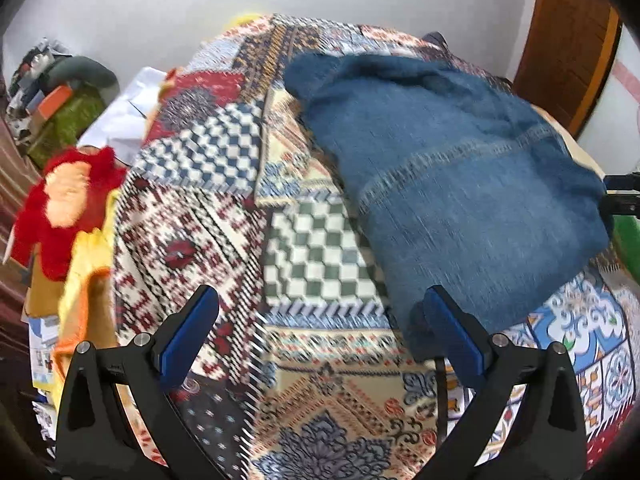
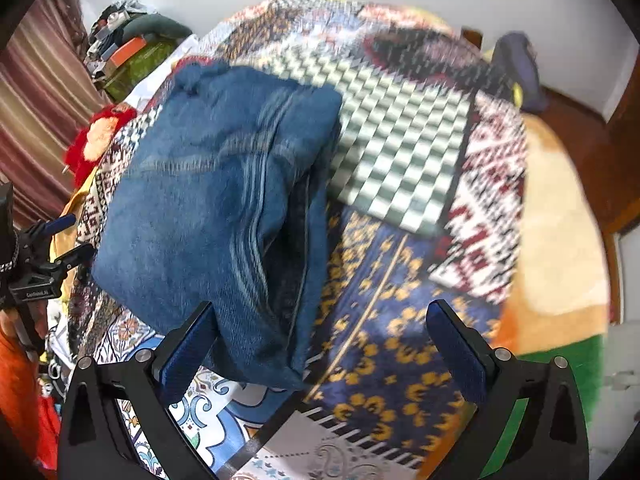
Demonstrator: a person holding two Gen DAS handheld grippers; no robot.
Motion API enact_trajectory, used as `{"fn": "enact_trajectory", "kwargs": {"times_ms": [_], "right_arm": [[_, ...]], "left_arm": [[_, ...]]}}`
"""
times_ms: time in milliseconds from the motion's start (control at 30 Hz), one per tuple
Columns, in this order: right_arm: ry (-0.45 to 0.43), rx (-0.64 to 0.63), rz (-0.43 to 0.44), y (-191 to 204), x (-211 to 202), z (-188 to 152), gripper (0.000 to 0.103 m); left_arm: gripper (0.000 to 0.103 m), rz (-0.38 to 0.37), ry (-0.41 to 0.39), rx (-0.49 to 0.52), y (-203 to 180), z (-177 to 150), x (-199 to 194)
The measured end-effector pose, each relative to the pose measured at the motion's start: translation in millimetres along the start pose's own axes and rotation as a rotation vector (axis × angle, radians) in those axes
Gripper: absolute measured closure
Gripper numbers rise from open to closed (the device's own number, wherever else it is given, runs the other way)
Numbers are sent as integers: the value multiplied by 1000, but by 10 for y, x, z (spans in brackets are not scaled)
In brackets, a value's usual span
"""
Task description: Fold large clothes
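On the patchwork bedspread I see the folded jeans lying flat. My left tongs hang wide open with nothing between them, and my right tongs gape open beside the jeans' near corner.

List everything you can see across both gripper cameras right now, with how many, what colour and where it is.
folded jeans: one, blue denim, lying on the bedspread.
patchwork bedspread: one, many colours with checked and floral patches, covering the bed.
plush toy: one, red and orange, at the bed's left edge.
clutter pile: several items, green, orange and grey, against the wall beyond the bed.
curtain: one, maroon striped, far left.
wooden door: one, brown, upper right.
wall: white, behind the bed.
left gripper: black with blue pads, open, empty, beside the jeans.
right gripper: black with blue pads, open, at the jeans' near edge.
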State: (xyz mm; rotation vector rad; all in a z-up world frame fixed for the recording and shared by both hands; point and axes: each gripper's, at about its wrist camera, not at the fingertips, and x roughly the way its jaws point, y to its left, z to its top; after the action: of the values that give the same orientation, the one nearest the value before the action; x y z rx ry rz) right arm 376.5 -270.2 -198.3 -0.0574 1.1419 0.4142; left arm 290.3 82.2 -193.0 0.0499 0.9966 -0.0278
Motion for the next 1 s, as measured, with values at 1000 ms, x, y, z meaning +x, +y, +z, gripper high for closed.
{"fn": "enact_trajectory", "kwargs": {"times_ms": [1000], "right_arm": [[30, 58, 167, -228, 1139, 1211, 0]], "left_arm": [[0, -52, -73, -74, -93, 1740, 1234]]}}
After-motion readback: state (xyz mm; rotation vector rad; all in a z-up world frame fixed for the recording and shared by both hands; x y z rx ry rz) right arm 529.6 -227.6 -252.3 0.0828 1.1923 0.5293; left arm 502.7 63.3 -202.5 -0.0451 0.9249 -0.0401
